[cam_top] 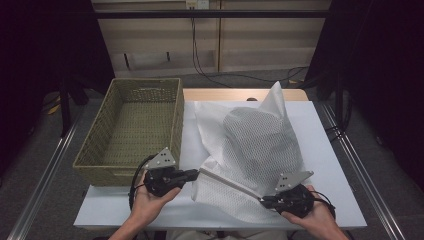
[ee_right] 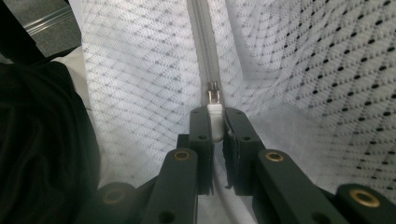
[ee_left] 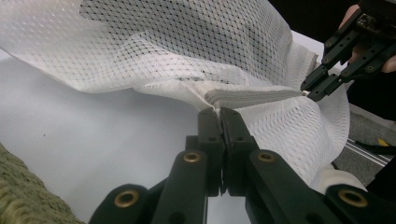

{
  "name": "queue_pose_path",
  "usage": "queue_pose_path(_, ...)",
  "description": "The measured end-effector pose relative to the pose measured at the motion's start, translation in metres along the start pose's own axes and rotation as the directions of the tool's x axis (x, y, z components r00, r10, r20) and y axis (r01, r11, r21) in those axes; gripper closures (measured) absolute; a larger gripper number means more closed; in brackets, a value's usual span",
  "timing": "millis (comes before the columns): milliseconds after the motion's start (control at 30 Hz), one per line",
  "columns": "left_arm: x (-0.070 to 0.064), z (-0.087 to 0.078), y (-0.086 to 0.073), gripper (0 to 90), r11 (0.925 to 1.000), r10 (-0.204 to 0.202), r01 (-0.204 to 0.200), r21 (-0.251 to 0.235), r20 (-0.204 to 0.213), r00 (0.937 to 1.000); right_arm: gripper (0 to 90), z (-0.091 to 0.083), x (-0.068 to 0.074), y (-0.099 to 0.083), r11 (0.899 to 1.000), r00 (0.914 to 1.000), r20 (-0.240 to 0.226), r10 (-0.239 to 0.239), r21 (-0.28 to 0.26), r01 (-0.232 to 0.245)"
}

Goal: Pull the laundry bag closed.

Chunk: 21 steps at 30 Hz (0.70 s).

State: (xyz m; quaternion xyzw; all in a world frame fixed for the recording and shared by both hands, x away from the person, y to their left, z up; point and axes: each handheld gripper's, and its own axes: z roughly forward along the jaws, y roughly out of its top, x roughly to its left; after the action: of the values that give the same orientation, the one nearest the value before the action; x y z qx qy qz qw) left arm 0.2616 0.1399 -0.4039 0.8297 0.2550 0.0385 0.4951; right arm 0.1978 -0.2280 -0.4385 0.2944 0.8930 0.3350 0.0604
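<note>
A white mesh laundry bag (cam_top: 260, 150) lies bulging on the white table (cam_top: 330, 165), with its zipper edge (cam_top: 227, 181) stretched taut along the near side. My left gripper (cam_top: 196, 173) is shut on the left end of that edge; its jaws pinch the folded zipper band (ee_left: 247, 95). My right gripper (cam_top: 262, 200) is shut on the white zipper pull (ee_right: 215, 114) at the right end, with the metal slider (ee_right: 213, 93) just beyond the jaws. In the left gripper view the right gripper (ee_left: 306, 93) shows at the far end of the band.
An empty woven olive basket (cam_top: 131, 127) stands on the left part of the table, close beside the left hand. A wooden strip (cam_top: 240, 94) runs along the table's far edge. Metal rails (cam_top: 42, 175) flank both sides.
</note>
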Motion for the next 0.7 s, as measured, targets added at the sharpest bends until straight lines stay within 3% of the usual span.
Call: queue_pose_path(700,-0.0005,0.0015,-0.0012,88.3,1.0,0.002,-0.002,0.005,0.0,1.0,82.3,-0.0093,-0.0028,-0.0048,1.0,0.9995,0.03,0.006,-0.012,-0.005)
